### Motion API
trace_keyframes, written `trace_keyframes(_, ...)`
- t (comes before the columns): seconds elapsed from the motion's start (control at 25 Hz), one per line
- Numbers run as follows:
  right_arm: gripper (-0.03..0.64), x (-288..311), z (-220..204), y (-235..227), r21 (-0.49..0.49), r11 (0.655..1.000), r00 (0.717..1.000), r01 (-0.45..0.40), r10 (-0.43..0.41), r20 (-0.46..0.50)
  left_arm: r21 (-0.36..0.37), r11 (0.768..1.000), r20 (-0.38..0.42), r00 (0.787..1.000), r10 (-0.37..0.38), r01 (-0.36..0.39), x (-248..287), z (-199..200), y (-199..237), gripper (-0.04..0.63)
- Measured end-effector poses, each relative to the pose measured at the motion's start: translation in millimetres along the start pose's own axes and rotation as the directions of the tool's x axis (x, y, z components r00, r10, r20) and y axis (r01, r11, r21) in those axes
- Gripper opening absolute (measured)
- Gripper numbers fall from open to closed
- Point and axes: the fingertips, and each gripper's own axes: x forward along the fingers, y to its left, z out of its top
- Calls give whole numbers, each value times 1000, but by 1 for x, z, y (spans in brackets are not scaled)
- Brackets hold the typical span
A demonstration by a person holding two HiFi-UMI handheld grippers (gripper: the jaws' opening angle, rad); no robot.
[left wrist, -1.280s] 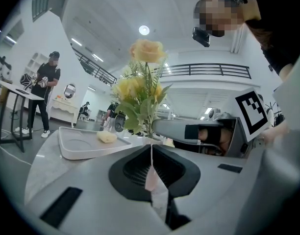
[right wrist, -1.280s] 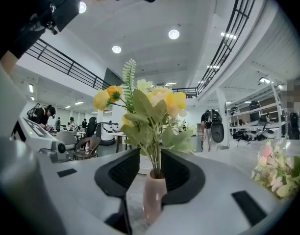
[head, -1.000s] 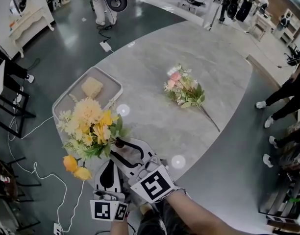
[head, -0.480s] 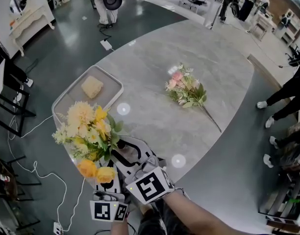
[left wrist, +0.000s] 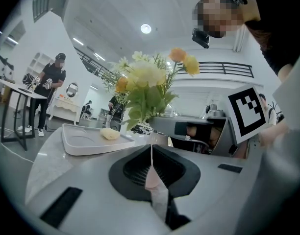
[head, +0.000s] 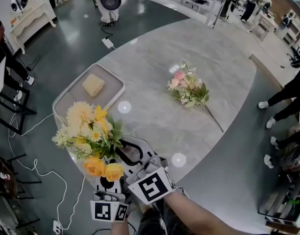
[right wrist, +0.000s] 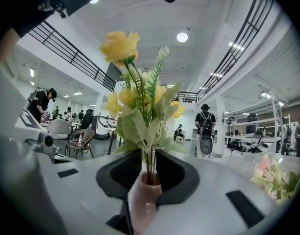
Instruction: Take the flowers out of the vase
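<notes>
Flowers [head: 91, 131] tipped nearer, still in vase [right wrist: 142, 204]; right tongs [right wrist: 150, 155] clench them, left tongs [left wrist: 151, 148] shut.

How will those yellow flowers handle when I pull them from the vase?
The flowers look top-heavy: wide blooms over thin stems, so they may swing. The stems sit bunched in the narrow vase mouth, so they might stick and drag it.

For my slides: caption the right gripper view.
Right gripper clamps yellow flowers by the stems, just above pink vase.
</notes>
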Motion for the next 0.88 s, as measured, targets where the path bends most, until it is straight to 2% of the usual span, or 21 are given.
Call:
trace_keyframes(0.32, 69, -2, -1, -2, -1, 1000, 1000, -5, 5, 11, -2, 1000, 3, 1000, 3, -3, 3, 0, -1, 21)
trace_keyframes(0.88, 62, -9, 18, -2, 32, 999, 997, 0, -3, 77, 3, 1000, 14, 1000, 0, 0, -3, 10, -5, 21)
